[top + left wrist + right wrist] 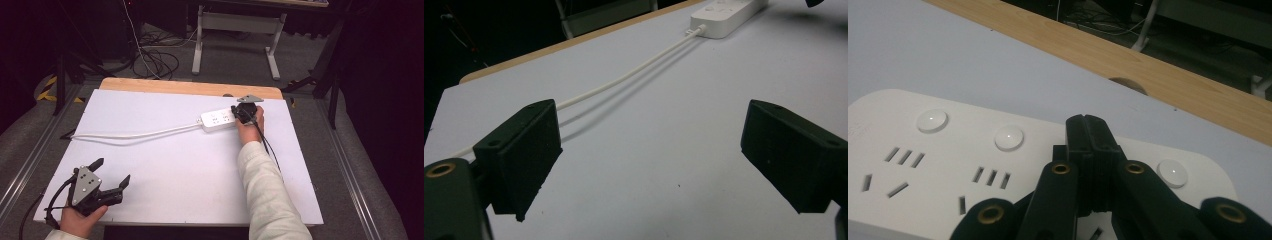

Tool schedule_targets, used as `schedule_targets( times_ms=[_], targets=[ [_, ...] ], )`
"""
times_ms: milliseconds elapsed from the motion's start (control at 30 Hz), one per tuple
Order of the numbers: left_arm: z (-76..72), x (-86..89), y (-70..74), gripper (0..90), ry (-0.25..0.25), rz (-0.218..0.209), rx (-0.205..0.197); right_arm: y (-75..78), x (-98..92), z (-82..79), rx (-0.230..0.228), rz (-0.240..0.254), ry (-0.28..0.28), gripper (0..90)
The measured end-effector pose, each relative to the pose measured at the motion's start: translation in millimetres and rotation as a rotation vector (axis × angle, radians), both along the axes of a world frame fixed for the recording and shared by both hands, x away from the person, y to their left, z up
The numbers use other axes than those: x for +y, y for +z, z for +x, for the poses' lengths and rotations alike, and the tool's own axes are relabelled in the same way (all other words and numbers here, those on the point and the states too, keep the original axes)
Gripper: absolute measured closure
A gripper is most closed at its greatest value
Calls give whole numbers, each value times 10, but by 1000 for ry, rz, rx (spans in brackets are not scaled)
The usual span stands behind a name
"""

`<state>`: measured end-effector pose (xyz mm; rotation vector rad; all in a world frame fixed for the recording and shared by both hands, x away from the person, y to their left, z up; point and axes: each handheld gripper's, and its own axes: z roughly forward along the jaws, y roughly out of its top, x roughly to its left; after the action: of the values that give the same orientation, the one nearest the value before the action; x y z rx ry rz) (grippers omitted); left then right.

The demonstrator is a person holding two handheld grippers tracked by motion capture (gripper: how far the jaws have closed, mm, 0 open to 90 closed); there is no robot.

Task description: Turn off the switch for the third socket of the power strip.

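A white power strip (218,120) lies on the far middle of the white table top (175,160), its white cable (135,133) running off to the left edge. My right gripper (240,113) hovers over the strip's right end, jaws shut with nothing between them. In the right gripper view the shut jaws (1090,131) point down at the strip (948,165), between two of its round white buttons (1009,138). My left gripper (111,172) rests at the near left corner, open and empty. The left gripper view shows its pads (521,150) spread wide over bare table, the cable (624,79) and strip (724,17) beyond.
A wooden edge (190,88) borders the table's far side. Behind it on the grey floor stand a white table frame (235,35) and loose cables (155,60). Metal rails (350,180) run along both sides of the table.
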<state>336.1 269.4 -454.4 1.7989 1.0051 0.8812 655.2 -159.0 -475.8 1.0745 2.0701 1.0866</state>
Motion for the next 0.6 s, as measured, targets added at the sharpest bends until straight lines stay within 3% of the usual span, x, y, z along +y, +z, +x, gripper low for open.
schedule_targets(
  times_ms=[367,600],
  targets=[
    [3,0,-2,99,-2,2,2,-3,-38,6,-10,-6,-44,900],
    [5,-6,-3,99,-3,6,4,-6,-32,4,-1,17,-25,900]
  ],
)
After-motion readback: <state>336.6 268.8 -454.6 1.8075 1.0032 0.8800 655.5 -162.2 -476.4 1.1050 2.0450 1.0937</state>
